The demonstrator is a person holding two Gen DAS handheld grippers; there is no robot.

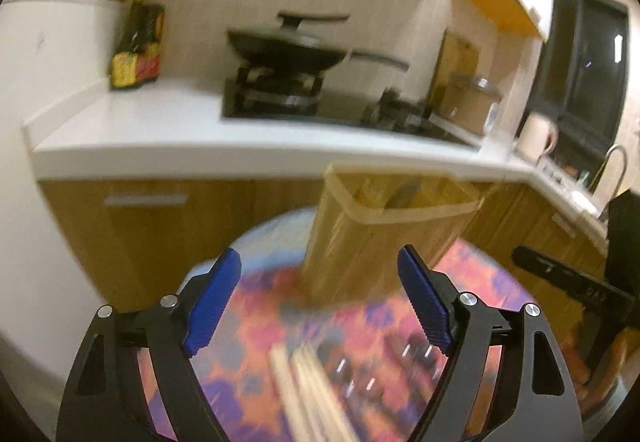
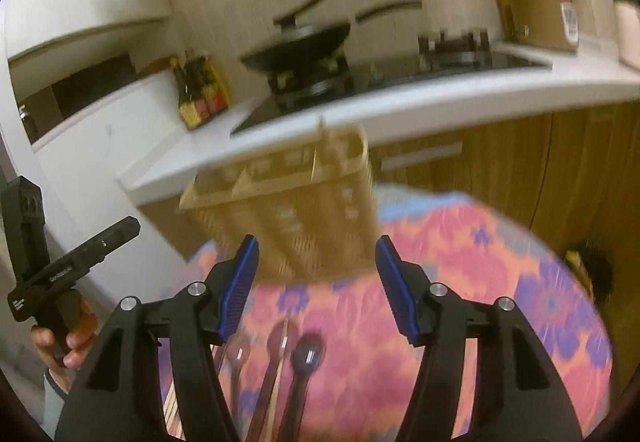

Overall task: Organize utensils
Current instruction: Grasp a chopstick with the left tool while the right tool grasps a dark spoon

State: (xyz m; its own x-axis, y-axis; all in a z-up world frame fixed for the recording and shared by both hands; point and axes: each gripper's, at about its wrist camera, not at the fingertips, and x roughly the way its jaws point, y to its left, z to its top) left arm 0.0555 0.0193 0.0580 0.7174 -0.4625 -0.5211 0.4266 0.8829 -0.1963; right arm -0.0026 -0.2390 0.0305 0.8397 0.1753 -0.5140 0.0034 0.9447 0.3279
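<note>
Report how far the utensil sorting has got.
Barely started. Done: one utensil tip shows inside the wooden holder. In hand: nothing; the left gripper and right gripper are both open and empty. Left: the spoons and chopsticks lie on the floral tablecloth.

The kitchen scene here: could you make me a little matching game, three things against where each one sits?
Things:
1. wok
2. utensil holder
3. spoons

Places:
A. upright on the flowered tablecloth
B. on the stove burner
C. flat on the cloth, nearest the right gripper

Pairs: 1-B, 2-A, 3-C
</note>
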